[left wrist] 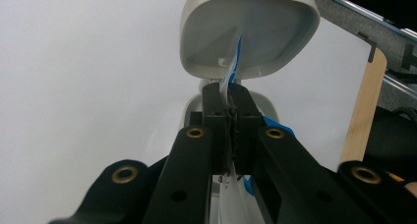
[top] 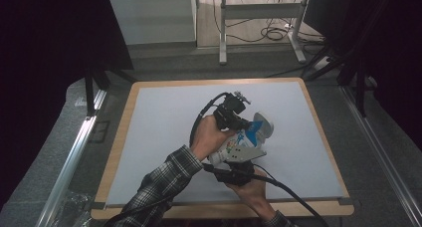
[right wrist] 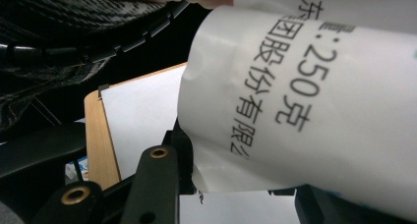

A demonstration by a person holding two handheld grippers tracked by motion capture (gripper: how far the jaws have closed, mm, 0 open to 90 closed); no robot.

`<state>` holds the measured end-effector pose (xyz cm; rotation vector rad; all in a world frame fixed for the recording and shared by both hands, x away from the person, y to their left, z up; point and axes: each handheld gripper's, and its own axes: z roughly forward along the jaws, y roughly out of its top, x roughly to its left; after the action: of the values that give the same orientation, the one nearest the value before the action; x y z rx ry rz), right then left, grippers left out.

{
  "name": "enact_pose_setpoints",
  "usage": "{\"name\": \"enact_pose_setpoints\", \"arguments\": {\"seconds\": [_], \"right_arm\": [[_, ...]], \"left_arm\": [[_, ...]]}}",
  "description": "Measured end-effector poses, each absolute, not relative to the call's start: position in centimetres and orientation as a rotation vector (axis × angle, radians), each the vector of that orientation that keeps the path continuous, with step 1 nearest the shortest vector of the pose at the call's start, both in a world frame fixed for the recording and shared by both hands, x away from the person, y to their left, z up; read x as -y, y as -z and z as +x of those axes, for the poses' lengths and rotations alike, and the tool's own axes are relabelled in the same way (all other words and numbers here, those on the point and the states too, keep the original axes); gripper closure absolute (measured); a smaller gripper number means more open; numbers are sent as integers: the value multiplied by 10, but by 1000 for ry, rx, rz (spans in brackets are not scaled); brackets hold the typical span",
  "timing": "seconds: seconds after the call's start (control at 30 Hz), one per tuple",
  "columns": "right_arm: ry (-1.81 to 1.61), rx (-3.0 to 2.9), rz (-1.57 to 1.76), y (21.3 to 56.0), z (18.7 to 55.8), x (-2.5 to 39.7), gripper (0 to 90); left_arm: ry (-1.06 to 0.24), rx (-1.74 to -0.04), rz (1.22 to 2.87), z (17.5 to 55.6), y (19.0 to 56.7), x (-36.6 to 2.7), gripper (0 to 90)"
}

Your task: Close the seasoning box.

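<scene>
A white pouch (top: 241,146) with blue and coloured print is held above the white mat, tilted towards a grey bowl (top: 263,122) that lies beside its upper end. My left gripper (top: 234,118) is shut on the pouch's thin blue-and-white top edge (left wrist: 235,62), with the bowl (left wrist: 251,32) just beyond the jaws. My right gripper (top: 239,167) holds the pouch's lower end. In the right gripper view the white pouch (right wrist: 305,96), printed with black characters and "250", sits between the jaws of that gripper (right wrist: 241,170).
The white mat (top: 164,127) covers a table with a wooden rim (top: 117,152). A metal rail (top: 69,157) runs along the left side. Behind the table stand a metal frame's legs (top: 222,33) and loose cables (top: 273,33) on the floor.
</scene>
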<state>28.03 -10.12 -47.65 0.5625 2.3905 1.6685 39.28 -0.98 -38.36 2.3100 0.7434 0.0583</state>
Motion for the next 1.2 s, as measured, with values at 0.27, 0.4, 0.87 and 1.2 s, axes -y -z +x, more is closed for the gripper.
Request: {"name": "enact_pose_setpoints", "arguments": {"seconds": [0.27, 0.4, 0.87, 1.2], "right_arm": [[-1674, -2388, 568, 476, 280, 101, 644], [-1673, -2388, 568, 476, 280, 101, 644], [-1670, -2385, 565, 476, 280, 101, 644], [-1670, -2383, 562, 475, 280, 102, 644]], "left_arm": [[-58, -744, 2310, 393, 384, 10, 878], [-57, -744, 2310, 393, 384, 10, 878], [-55, -742, 2309, 393, 385, 10, 877], [-53, -741, 2312, 394, 385, 10, 877]]}}
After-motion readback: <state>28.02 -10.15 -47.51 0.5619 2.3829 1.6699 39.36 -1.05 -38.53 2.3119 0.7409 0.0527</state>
